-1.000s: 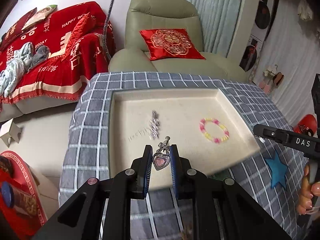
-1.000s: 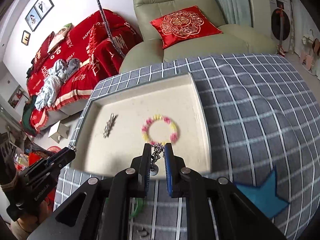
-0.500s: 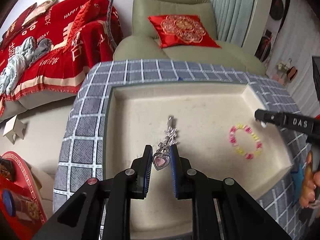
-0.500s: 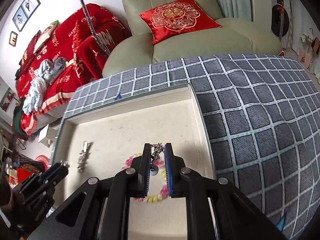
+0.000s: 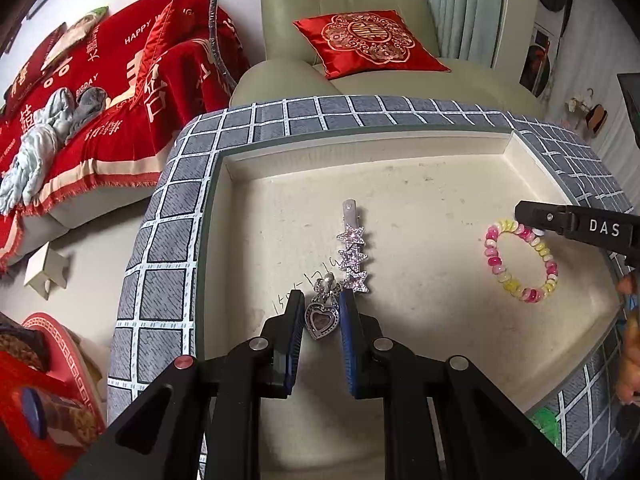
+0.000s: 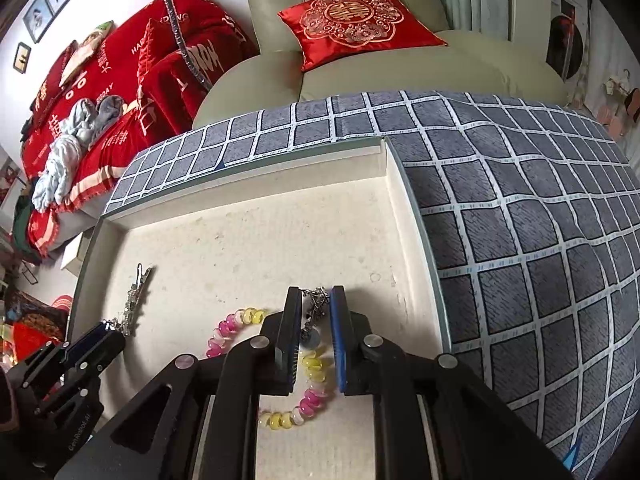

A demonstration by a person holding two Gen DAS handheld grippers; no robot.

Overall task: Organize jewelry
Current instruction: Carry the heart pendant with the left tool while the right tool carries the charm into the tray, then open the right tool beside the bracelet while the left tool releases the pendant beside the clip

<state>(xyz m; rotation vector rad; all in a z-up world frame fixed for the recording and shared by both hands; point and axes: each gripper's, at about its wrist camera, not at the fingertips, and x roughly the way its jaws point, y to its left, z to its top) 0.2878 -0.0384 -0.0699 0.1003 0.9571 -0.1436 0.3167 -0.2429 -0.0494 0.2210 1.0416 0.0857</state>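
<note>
A: Hanging between the blue pads of the left gripper [image 5: 320, 312] is a heart pendant [image 5: 320, 320], silver-rimmed with a dark pink stone, its bail pointing toward twelve o'clock. The jaws stand narrow and clamp it from both sides, low over the cream tray [image 5: 400, 148].

B: And the right gripper [image 6: 316, 308]?

A: A small silver chain piece [image 6: 314, 304] sits between its pads, with a bluish round bit at its lower end. Those jaws have just been opening a little. The left pad seems to touch the piece; whether the right one still presses I cannot tell.

B: What lies around them?

A: In the left wrist view, a hair clip with three sparkling stars [image 5: 352, 256] lies on the tray floor just beside the pendant, at about one o'clock from it, running toward twelve. Its lowest star is near the gripper's right fingertip. A pink and yellow bead bracelet [image 5: 520, 264] lies well apart at three o'clock, and the right gripper's black finger reaches its upper edge there.

B: And from the right wrist?

A: The bracelet [image 6: 240, 320] lies directly under the fingers, partly hidden by them. The clip [image 6: 134, 300] is at nine o'clock, the left gripper's tip just beside its lower end. The tray rests on a grey checked cloth [image 6: 520, 200]; a green armchair [image 6: 360, 72] with a red cushion [image 6: 352, 20] stands beyond at twelve.
</note>
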